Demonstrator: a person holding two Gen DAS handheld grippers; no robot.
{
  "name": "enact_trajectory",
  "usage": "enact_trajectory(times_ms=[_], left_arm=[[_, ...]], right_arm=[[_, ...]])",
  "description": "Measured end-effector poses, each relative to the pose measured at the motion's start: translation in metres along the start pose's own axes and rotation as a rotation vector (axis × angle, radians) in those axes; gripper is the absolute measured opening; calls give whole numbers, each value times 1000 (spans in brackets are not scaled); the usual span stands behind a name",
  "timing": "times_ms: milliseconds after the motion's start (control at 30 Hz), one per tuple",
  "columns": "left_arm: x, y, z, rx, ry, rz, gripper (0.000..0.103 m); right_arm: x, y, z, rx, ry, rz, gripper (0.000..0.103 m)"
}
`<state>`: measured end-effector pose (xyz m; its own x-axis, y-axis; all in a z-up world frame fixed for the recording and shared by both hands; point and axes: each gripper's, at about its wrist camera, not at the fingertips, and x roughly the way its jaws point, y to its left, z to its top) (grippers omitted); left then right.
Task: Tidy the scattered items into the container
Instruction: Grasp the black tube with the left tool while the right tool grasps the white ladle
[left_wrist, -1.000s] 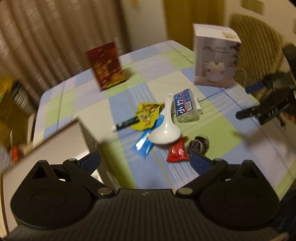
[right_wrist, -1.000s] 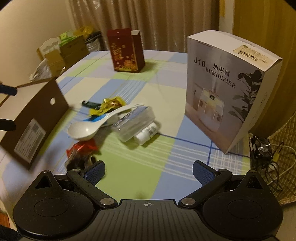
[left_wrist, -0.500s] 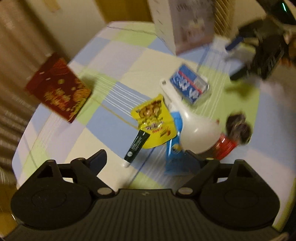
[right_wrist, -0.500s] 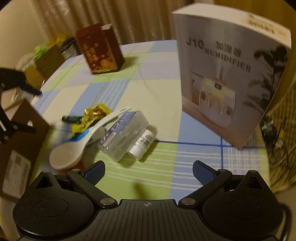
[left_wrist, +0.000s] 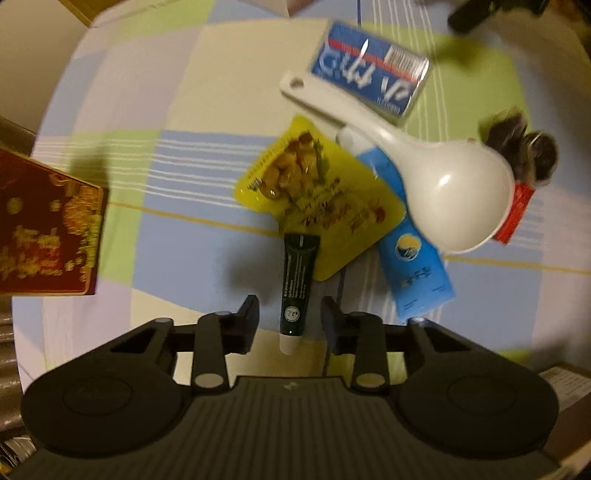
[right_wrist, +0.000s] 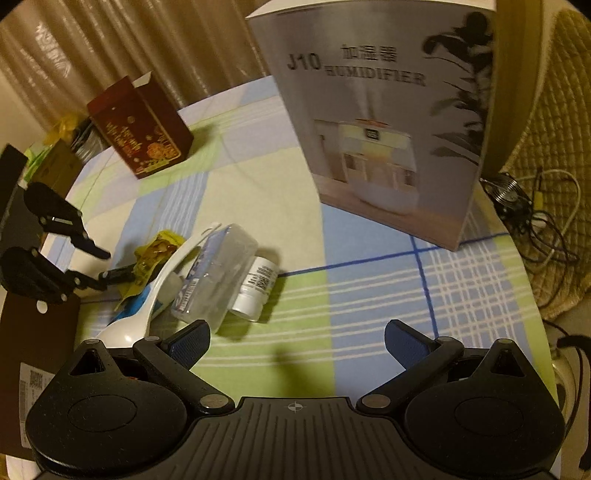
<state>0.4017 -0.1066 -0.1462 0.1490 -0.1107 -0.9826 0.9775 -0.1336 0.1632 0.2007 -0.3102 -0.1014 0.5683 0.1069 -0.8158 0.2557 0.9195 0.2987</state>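
Left wrist view: left gripper is pointing steeply down at the checked tablecloth, its jaws closing around a dark green tube that is lying between them, pads not yet pressing on it. Tube's far end is overlapping a yellow snack packet. Beside the packet a blue sachet is lying under a white plastic spoon, whose handle is resting against a clear box with a blue label. A red wrapper and a dark fuzzy item are sitting at the spoon's bowl. A red patterned box is standing well apart at the left. Right wrist view: right gripper is hovering with jaws wide and nothing between them, above green and blue checks. A small white bottle is lying against the clear box. A humidifier carton is standing upright behind. A brown cardboard container is showing at the left edge, near the scattered items.
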Motion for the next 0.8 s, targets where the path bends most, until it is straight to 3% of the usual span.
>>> enact_trajectory(times_ms=[167,267,367,667,800], left_arm=[[14,-2,-1,31,5,-47,13],[14,-6,-4,62,-6,-42,13],[6,-5,-9,62,-22,-2,13],[-55,12,-31,-59,-138,129,13],[-85,2,-43,-115,-188,175,13]], right_arm=[[-2,-1,-4,35,-1,4,103],[-1,2,-5,44,5,16,103],[2,9,-4,34,10,30,103],[9,34,-1,-8,22,106,103],[13,45,0,-16,33,164,103]])
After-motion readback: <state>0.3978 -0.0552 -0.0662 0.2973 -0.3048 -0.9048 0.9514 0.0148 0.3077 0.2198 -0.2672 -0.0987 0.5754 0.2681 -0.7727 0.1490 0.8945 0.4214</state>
